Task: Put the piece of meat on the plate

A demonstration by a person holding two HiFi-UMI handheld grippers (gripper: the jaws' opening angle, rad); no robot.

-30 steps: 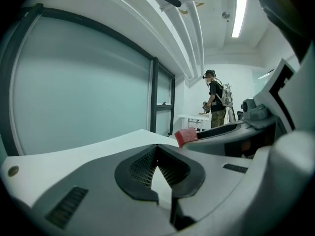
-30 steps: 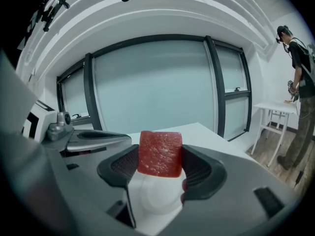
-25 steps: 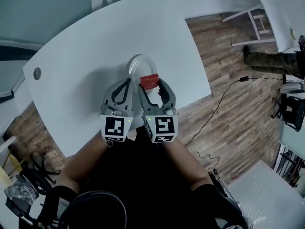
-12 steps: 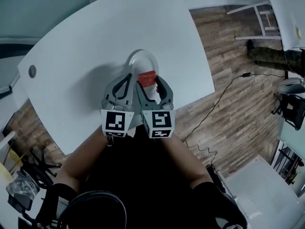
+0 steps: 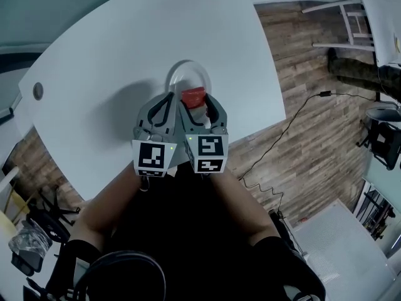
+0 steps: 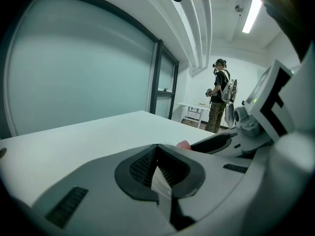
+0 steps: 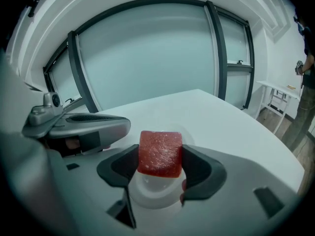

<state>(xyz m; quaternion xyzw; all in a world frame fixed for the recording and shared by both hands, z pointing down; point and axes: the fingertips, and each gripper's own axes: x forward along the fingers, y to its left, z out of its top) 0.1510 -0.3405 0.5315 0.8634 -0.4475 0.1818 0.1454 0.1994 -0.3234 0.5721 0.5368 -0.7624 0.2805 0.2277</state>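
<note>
The red piece of meat [image 5: 193,96] is held between the jaws of my right gripper [image 5: 195,100], which is shut on it over the near part of the white plate [image 5: 186,75]. In the right gripper view the meat [image 7: 160,151] is a square slab clamped at both sides, and the plate [image 7: 156,193] shows pale and round beneath it. My left gripper [image 5: 169,99] sits close beside the right one, at the plate's near left rim. Its pads [image 6: 147,163] meet with nothing between them. A corner of the meat [image 6: 183,144] peeks over the left gripper's jaws.
The plate stands on a white table [image 5: 113,61] with a round grommet [image 5: 38,91] far left. The table's edge runs along the right, over wood floor [image 5: 307,137] with a cable. A white stool [image 5: 348,17] stands top right. A person [image 6: 219,100] stands across the room.
Both grippers have edged forward together. The meat now hangs a little farther in over the plate. The left gripper stays shut and empty.
</note>
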